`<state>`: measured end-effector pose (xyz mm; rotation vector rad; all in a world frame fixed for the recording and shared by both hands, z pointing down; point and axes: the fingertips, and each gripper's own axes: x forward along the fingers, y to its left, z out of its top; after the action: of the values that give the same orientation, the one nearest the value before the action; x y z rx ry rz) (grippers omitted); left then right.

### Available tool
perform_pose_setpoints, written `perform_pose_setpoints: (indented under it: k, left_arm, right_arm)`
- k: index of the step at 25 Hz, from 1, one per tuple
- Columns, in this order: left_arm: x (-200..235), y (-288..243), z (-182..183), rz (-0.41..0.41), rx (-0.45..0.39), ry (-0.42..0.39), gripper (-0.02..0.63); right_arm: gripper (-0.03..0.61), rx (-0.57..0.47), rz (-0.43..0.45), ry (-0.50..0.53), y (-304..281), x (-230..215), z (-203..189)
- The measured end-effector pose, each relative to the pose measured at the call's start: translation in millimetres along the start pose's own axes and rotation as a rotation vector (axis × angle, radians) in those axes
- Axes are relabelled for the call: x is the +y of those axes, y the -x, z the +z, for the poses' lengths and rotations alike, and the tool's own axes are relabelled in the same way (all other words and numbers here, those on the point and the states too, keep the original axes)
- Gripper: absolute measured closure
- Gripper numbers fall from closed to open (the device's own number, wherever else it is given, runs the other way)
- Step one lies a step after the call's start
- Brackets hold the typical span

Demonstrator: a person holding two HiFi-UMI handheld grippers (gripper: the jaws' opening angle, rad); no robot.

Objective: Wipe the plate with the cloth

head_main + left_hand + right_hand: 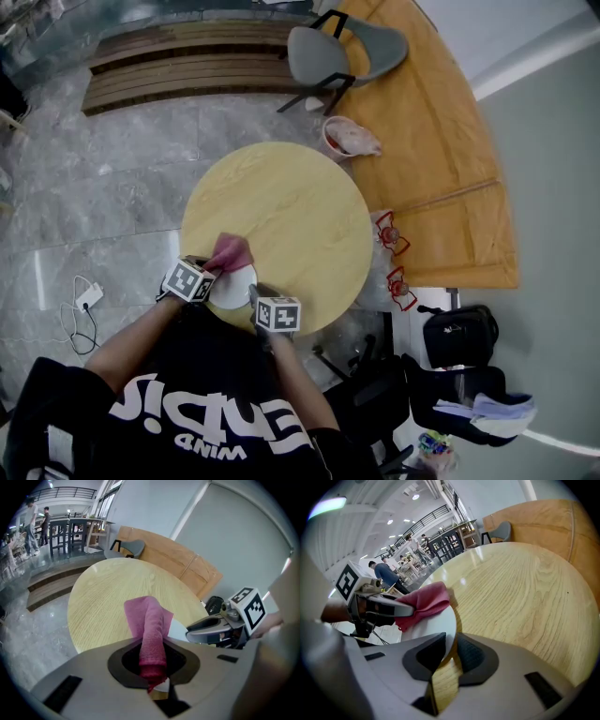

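Pinching the cloth (150, 620) are left gripper (152, 662) jaws; right gripper (450, 651) jaws clamp the plate (425, 626) rim, unseen overhead.

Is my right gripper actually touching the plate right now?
Touching. The right gripper view shows the plate with its rim running in between the jaws of the right gripper, which close on it.
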<state>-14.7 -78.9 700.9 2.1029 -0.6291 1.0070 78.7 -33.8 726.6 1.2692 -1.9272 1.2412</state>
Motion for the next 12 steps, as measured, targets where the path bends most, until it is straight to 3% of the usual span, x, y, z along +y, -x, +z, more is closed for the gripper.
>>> perform_pose_setpoints:
  k: [4, 12]
  left_arm:
    - [-10.4, 14.0, 19.5, -0.063, -0.043, -0.008, 0.563]
    - [-60.7, 11.4, 24.1, -0.188, 0.007, -0.128, 0.563]
  right_arm:
    - [0.5, 0.009, 0.002, -0.01, -1.0, -1.0, -0.2]
    - [0.5, 0.016, 0.015, -0.038, 0.6, 1.3, -3.0]
